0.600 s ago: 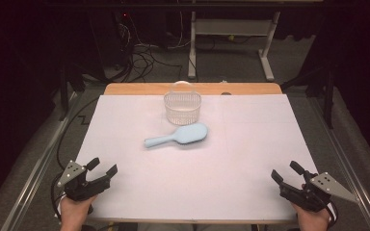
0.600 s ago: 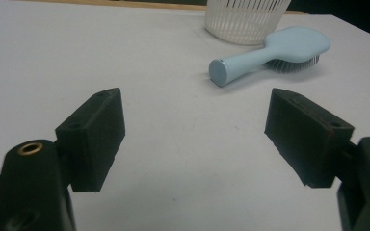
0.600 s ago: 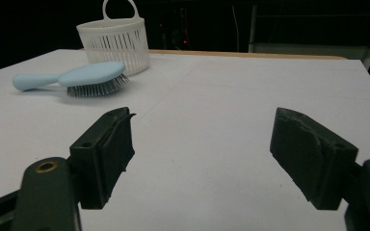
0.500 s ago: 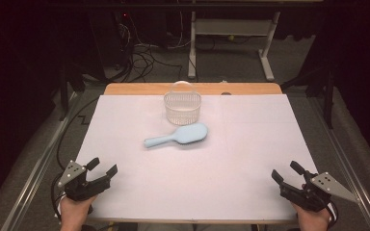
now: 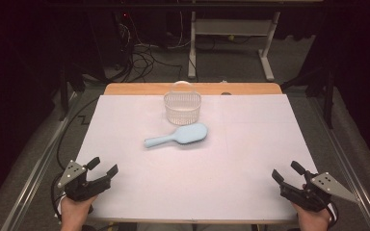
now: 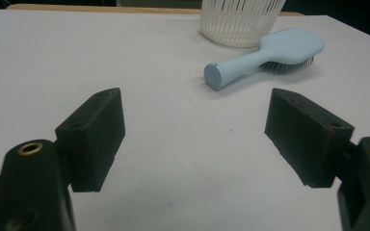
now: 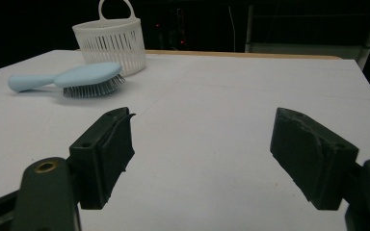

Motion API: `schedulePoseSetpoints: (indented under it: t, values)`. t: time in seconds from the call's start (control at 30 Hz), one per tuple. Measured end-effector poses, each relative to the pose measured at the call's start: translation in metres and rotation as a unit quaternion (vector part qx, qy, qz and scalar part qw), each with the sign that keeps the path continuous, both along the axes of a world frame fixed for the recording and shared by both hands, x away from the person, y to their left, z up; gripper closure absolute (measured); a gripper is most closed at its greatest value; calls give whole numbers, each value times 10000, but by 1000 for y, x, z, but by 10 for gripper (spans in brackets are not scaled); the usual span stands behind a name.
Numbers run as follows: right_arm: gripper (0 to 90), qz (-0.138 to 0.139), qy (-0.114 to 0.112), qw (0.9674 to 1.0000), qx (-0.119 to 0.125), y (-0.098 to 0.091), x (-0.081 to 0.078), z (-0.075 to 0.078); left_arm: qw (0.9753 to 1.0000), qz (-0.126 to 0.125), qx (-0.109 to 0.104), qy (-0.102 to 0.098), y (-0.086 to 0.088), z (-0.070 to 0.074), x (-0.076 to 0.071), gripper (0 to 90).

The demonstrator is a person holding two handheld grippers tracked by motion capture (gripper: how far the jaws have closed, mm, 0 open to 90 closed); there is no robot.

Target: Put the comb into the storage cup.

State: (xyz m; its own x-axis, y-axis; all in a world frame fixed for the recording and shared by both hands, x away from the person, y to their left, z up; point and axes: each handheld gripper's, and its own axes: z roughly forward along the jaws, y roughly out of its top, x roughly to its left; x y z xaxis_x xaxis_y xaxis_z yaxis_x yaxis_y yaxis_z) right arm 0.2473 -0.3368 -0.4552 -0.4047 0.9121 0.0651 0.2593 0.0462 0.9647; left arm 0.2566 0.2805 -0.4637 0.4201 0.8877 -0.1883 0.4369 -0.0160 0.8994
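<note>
Since nothing is in hand yet, I read this as the start of the job: the light blue hairbrush (image 5: 178, 135) lies alone in the middle of the white tabletop (image 5: 125, 115), bristles down, its handle pointing toward my left side, and the white slotted basket (image 5: 182, 107) stands just behind its head, touching or nearly so. I judge they were laid out that way so the brush is easy to reach from either side and the basket is a short lift away.

My left gripper (image 5: 103, 168) sits at the near left corner of the tabletop, well apart from the brush, with its jaws spread wide and bare sheet between them. In the left gripper view the handle's round end (image 6: 216, 76) faces that camera, ahead and somewhat to the right, so this hand has the straighter line to it. My right gripper (image 5: 285, 172) rests at the near right corner, jaws likewise wide apart and holding nothing, angled inward toward the middle. Both hands keep low at the front edge, forearms coming in from below, each gripper roughly level and aimed across the tabletop.
</note>
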Motion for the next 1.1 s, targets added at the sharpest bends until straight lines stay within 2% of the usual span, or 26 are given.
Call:
schedulePoseSetpoints:
  t: [0.3, 0.53, 0.57, 0.7, 0.8, 1.1]
  values:
    - [235, 47, -17, 10000, -75, 1, 0, 0, 9999, -103, -119, 13, -1, 3, 1, 213]
    - [235, 68, 6, 10000, -66, 1, 0, 0, 9999, -145, -80, -37, -4, 6, 3, 213]
    - [235, 66, 14, 10000, -71, 2, 1, 0, 9999, -155, -12, -74, -5, 7, 3, 213]
    - [235, 102, 14, 9999, -66, 2, 1, 0, 9998, -206, -20, -53, -8, 8, 5, 213]
    - [235, 121, 26, 9999, -60, 2, 1, 0, 9995, -303, 71, -11, -14, 10, 7, 213]
    - [235, 154, 33, 9999, -70, 3, 1, 0, 9991, -391, 150, -44, -22, 13, 10, 214]
